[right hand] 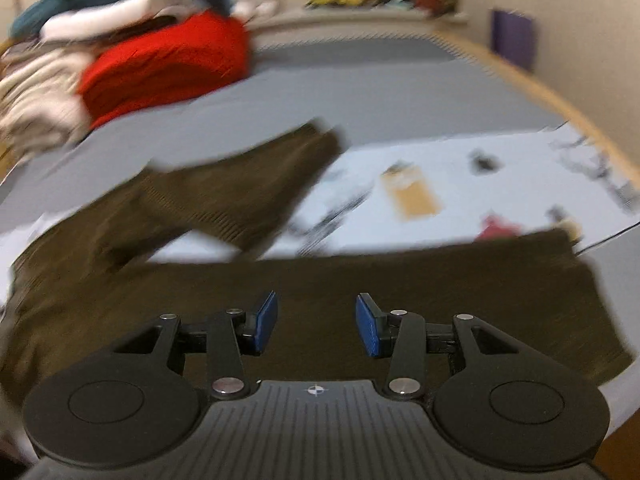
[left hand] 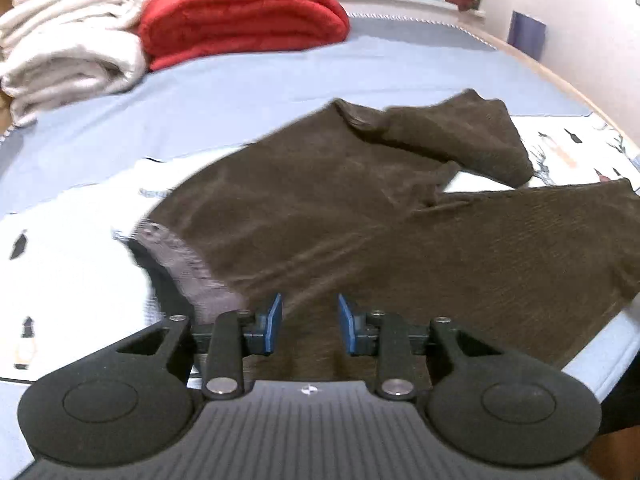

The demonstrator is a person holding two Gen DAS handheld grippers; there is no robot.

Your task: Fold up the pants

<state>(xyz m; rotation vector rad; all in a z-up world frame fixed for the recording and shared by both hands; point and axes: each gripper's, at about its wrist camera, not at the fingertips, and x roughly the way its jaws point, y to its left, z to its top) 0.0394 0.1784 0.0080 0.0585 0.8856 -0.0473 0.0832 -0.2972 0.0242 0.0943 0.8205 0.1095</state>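
Note:
Dark brown corduroy pants (left hand: 360, 208) lie spread on the bed, waistband with grey lining at the near left, one leg angled to the far right with its end folded back, the other running right. My left gripper (left hand: 309, 320) is open and empty just above the pants near the waist. In the blurred right wrist view the pants (right hand: 400, 300) lie across the front, with the other leg (right hand: 240, 184) angled away. My right gripper (right hand: 316, 324) is open and empty over the near leg.
A red folded blanket (left hand: 240, 16) and cream blankets (left hand: 68, 48) are stacked at the far left. The bed has a blue sheet (left hand: 280, 72) and a white printed cover (left hand: 72, 272). A wooden bed edge (left hand: 560, 76) and wall run along the right.

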